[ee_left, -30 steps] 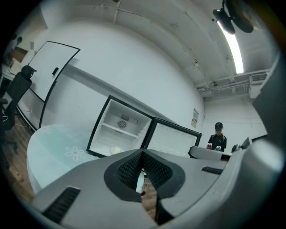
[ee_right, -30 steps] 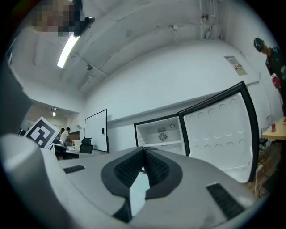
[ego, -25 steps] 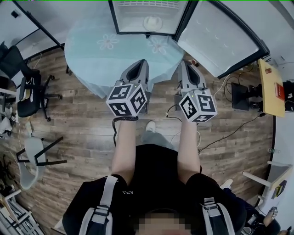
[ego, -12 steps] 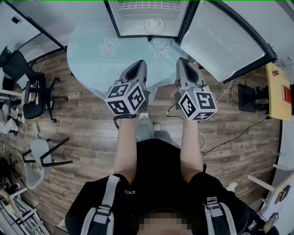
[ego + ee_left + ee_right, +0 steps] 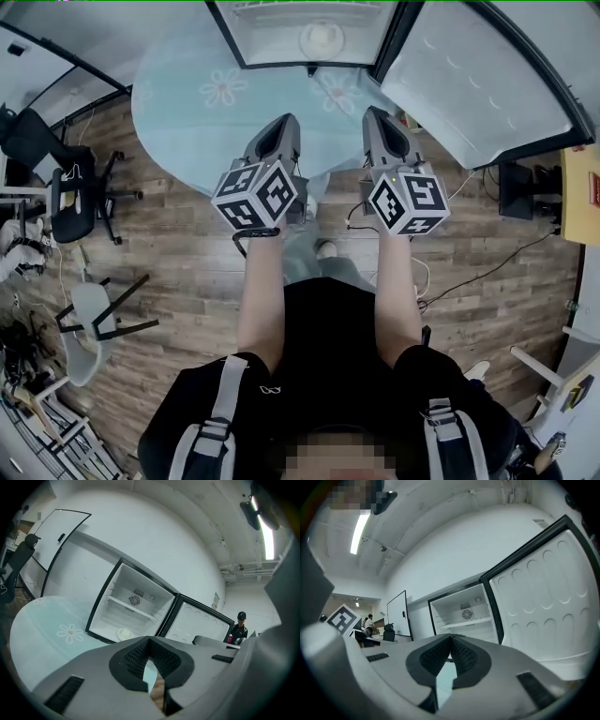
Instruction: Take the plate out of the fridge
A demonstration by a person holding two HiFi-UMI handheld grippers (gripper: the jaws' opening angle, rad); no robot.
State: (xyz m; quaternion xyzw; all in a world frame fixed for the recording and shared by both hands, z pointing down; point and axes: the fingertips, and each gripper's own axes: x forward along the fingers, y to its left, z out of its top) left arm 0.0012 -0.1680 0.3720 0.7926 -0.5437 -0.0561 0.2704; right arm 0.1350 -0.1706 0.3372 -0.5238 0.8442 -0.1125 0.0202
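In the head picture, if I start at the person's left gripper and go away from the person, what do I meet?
left gripper, fingers shut on nothing → round table with a flowery cloth → open fridge → plate inside it

The person wears a black short-sleeved top point(image 5: 319, 361) with grey buckled shoulder straps point(image 5: 221, 412). The left gripper point(image 5: 284, 127) and right gripper point(image 5: 376, 118) are grey shells, each topped by a cube point(image 5: 255, 195) of black-and-white square markers.
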